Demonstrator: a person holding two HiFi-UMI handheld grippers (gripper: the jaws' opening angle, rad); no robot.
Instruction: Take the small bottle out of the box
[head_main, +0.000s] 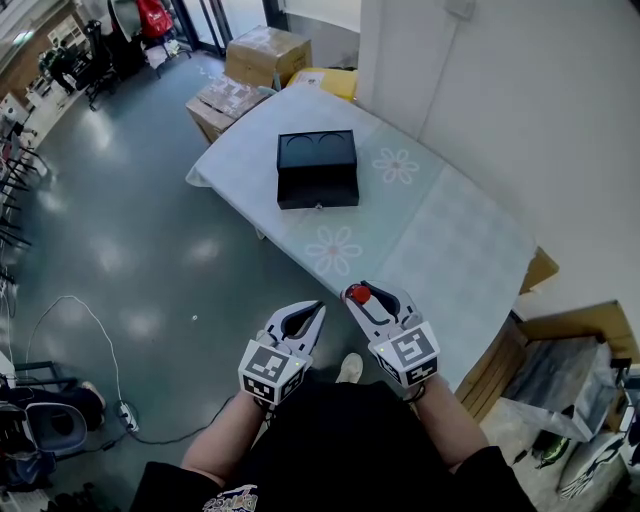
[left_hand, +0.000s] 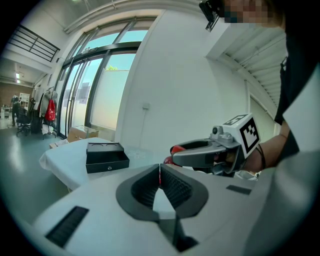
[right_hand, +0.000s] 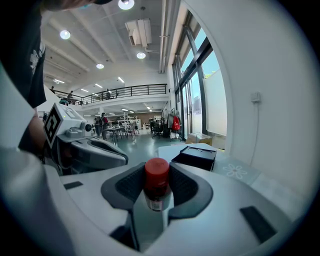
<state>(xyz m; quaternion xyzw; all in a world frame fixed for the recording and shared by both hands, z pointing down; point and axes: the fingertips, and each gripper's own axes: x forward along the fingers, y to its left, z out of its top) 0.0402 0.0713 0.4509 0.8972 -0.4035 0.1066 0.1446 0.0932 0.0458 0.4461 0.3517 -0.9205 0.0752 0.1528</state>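
The small bottle (right_hand: 156, 182), red-capped, sits clamped between the jaws of the right gripper (head_main: 358, 293), well apart from the black box (head_main: 317, 170) on the table (head_main: 450, 240), so removal appears complete; the left gripper (head_main: 315, 310) is closed on nothing.

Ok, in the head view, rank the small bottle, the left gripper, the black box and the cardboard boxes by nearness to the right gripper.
1. small bottle: held in the fingers of the right gripper.
2. left gripper: just beside it, on its left.
3. black box: ahead, on the table.
4. cardboard boxes: on the floor past the table's far end.
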